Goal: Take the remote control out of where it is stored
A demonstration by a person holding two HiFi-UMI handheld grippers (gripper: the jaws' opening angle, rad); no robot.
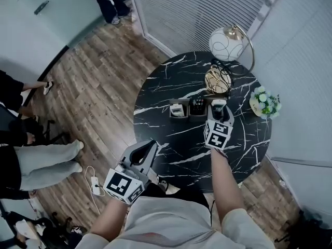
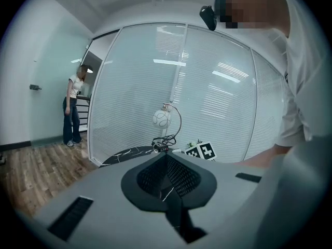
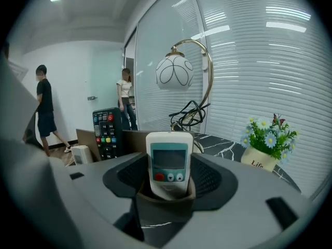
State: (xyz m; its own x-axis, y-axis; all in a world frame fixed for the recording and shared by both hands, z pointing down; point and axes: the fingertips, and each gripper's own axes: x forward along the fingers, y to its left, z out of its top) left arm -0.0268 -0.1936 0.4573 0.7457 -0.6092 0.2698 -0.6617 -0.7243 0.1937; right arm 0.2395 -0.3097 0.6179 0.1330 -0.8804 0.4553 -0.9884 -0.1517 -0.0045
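Partly, storage box (image 3: 166, 204) hides white remote (image 3: 168, 162).

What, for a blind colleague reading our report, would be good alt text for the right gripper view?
The right gripper, jaws open, flanks a white remote standing upright in a brown holder on a black marble table. A black remote stands further left; a globe lamp and flower pot sit behind.

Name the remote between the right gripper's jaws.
The white screen remote with a red button; the black many-buttoned remote and small white one stand farther left.
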